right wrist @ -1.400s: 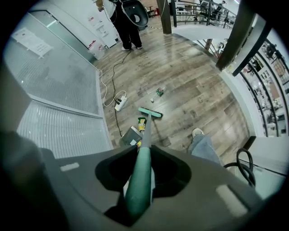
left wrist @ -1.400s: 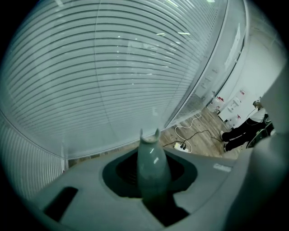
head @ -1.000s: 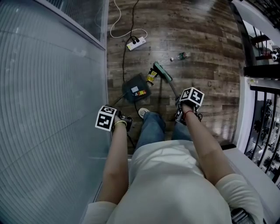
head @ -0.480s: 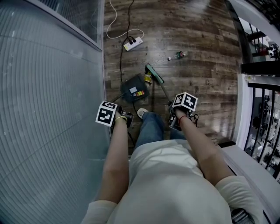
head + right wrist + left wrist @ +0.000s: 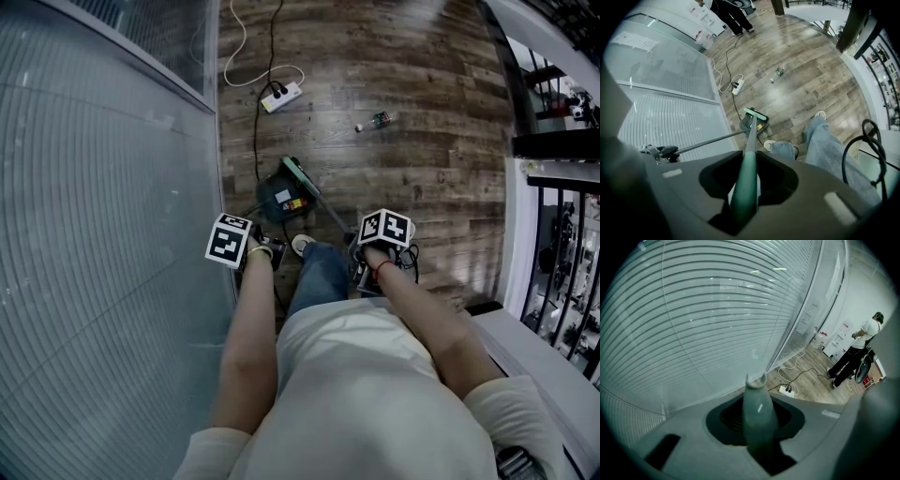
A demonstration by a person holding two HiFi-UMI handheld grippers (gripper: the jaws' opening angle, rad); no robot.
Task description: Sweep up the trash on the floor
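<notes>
Tool [image 5: 746, 182] gripping broom handle [image 5: 751, 140], dustpan [image 5: 746, 126] ahead

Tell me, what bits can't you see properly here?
- Head view: the small clear bottle has a label too tiny to read.
- Head view: the colourful trash in the dark dustpan is too small to name; the green broom head covers part.
- Right gripper view: the top edge cuts off the standing person.

You wear a white T-shirt [image 5: 375, 394], blue jeans [image 5: 319, 274], a white shoe [image 5: 300, 245] and a red wristband [image 5: 380, 266]. Black-and-white marker cubes [image 5: 230, 241] top your left tongs [image 5: 270, 255] and right tongs [image 5: 359, 272].
</notes>
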